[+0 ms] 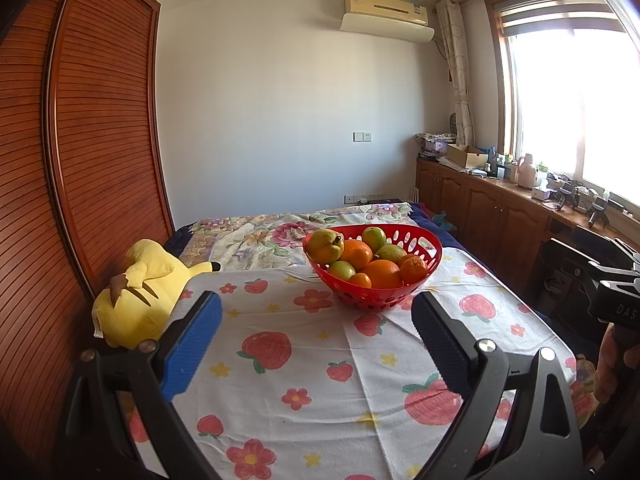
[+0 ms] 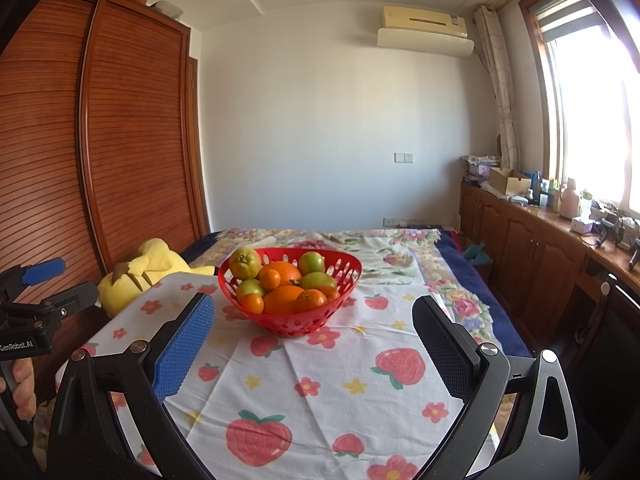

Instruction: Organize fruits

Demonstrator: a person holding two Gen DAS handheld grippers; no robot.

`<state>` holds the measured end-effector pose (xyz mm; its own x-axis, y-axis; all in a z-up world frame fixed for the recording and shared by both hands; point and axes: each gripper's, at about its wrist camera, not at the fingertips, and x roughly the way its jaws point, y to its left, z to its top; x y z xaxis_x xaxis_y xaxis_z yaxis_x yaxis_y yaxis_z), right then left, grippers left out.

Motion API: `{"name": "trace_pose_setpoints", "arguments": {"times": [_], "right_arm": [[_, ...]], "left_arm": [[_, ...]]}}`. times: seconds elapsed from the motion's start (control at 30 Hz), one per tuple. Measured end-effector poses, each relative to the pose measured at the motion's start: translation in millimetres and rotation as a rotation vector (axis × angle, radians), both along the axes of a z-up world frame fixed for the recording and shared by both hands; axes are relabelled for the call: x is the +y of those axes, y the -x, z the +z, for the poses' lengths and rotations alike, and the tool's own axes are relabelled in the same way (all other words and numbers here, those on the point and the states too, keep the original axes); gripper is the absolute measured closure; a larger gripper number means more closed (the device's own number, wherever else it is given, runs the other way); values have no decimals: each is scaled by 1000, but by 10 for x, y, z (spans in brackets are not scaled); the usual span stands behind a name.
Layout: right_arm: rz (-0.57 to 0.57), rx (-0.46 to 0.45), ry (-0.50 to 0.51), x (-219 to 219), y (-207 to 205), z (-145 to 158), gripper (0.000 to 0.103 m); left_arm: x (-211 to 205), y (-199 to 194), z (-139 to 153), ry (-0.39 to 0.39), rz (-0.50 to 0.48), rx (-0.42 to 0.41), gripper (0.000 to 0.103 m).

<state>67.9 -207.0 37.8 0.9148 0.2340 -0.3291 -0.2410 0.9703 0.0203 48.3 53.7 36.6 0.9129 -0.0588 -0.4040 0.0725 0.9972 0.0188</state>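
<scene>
I had both claws up over the strawberry-and-flower printed white cloth [image 1: 280,380], and neither had touched a thing. My left gripper [image 1: 316,340] was spread wide, blue ribbed pads [image 1: 192,352] far apart, nothing between them. My right gripper [image 2: 314,344] was the same: splayed open, empty, hanging above the cloth.

The red perforated plastic basket [image 1: 428,256] sat straight ahead on the cloth, near its far edge, well beyond both sets of fingertips. From the left wrist it stood a little right of centre; from the right wrist, a little left of centre [image 2: 344,276]. It was heaped. A yellow-green pear [image 1: 326,245] leaned against the rim on the left side of the basket, the highest thing in the pile. Beside it lay a large orange [image 1: 356,254], with a second large orange [image 1: 382,274] lower at the front. Small green round fruits [image 1: 374,237] were tucked behind and between them, and small mandarins [image 1: 414,269] sat along the front and right. All the fruit was inside the basket; none lay on the cloth.

Off to the left, a yellow plush toy [image 1: 136,296] slumped against the brown slatted wooden wardrobe [image 1: 100,140]. Behind the basket, a floral bedspread [image 1: 256,236] ran to the far wall. At the right edge of the left view I caught the other tool's black body and the fingers of a hand [image 1: 612,364] gripping it.
</scene>
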Motion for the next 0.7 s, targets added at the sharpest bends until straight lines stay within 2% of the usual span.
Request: {"name": "trace_pose_setpoints", "arguments": {"times": [0.7], "right_arm": [[2,4,-4,1,-9,4,2]], "left_arm": [[-11,10,-27,7,-4,2,7]]}}
